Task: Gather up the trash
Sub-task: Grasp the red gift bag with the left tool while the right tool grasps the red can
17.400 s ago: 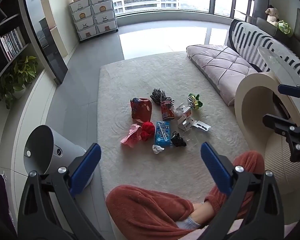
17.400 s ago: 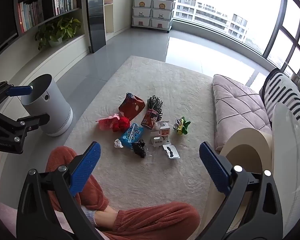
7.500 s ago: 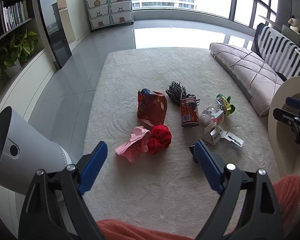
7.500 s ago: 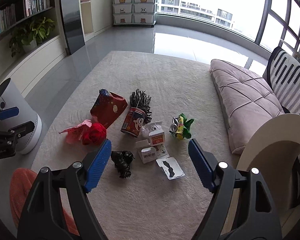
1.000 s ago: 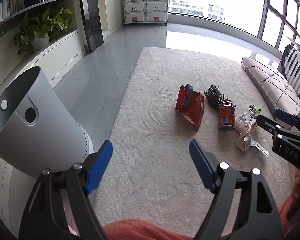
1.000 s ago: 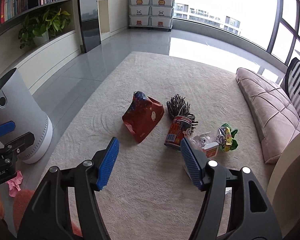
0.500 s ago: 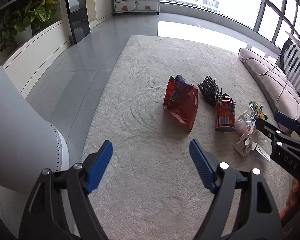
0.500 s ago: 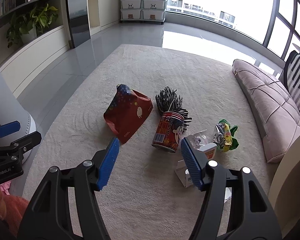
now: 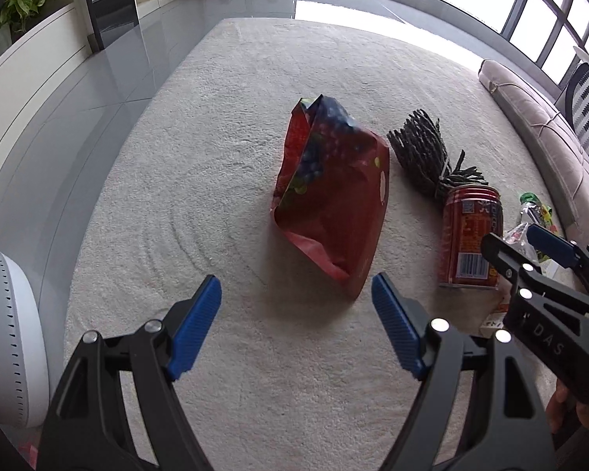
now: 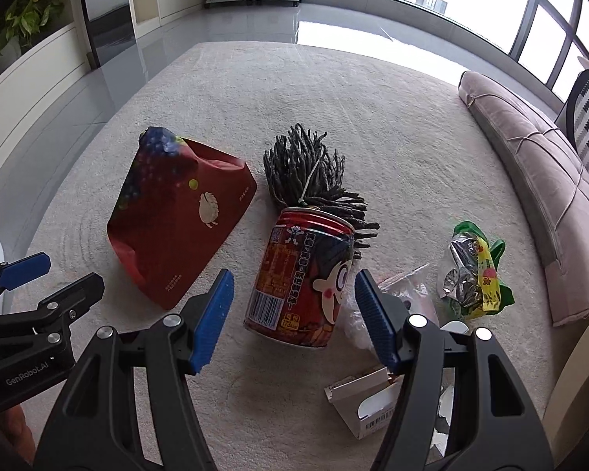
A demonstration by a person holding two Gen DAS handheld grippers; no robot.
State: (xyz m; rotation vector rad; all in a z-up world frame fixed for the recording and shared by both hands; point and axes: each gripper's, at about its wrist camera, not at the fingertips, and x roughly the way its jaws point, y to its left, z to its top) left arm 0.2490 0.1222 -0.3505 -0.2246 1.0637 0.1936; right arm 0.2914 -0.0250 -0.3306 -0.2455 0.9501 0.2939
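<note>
A crumpled red snack bag lies on the beige rug. My left gripper hangs open just short of its near corner, nothing between the fingers. A red drink can stands upright to the bag's right. My right gripper is open, its blue pads flanking the can's lower half without touching it. Behind the can lies a dark mop head. Right of the can are a clear plastic wrapper, a green and silver wrapper and a torn white carton.
The grey bin stands at the left edge, off the rug. A pink floor cushion lines the rug's right side. Grey tiled floor runs along the left. A round cream table edge sits at the far right.
Both grippers have dropped lower and moved in toward the trash. The bag and the can now look much larger and closer. Neither gripper's opening changed.
</note>
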